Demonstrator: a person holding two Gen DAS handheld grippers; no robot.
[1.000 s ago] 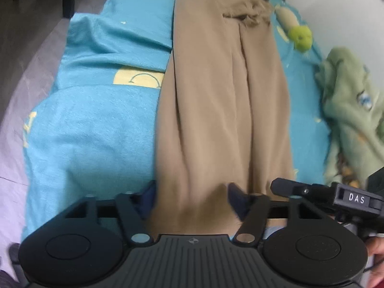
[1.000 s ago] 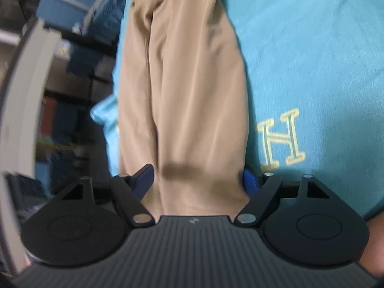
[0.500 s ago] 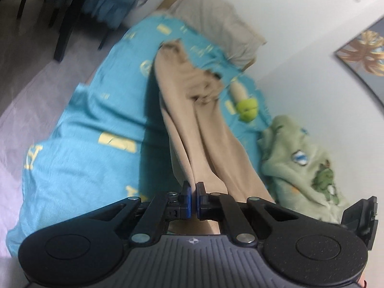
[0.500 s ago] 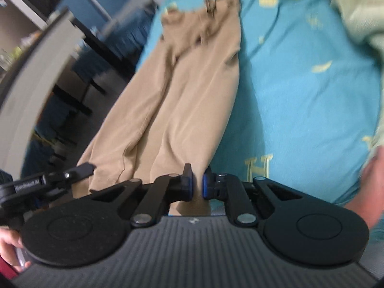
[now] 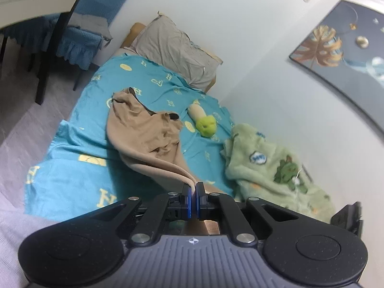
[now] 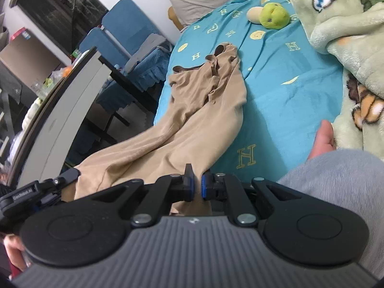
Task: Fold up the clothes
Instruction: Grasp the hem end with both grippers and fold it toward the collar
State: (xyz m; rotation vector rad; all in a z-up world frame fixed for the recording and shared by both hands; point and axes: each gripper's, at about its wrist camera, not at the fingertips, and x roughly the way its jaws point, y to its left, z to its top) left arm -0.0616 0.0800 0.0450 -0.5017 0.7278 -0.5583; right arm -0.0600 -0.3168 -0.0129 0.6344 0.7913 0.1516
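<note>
Tan trousers (image 5: 146, 132) lie lengthwise on a bed with a turquoise sheet (image 5: 72, 163), waistband at the far end. My left gripper (image 5: 193, 192) is shut on the hem of one leg, which rises off the sheet to its blue pads. In the right wrist view the trousers (image 6: 196, 120) stretch from the waistband down to my right gripper (image 6: 196, 183), shut on the hem of the other leg. The leg ends hang lifted above the bed. The left gripper's body (image 6: 43, 187) shows at that view's lower left.
A grey pillow (image 5: 175, 48) lies at the bed's head against a white wall. A green plush toy (image 5: 204, 122) and a green fleece blanket (image 5: 271, 168) lie along the wall side. Blue chairs (image 6: 124, 36) and a table (image 6: 60, 100) stand beside the bed. A grey sleeve (image 6: 336, 180) shows.
Both grippers went from open around the trouser hems to shut on them, then rose and pulled back, lifting the leg ends off the sheet.
</note>
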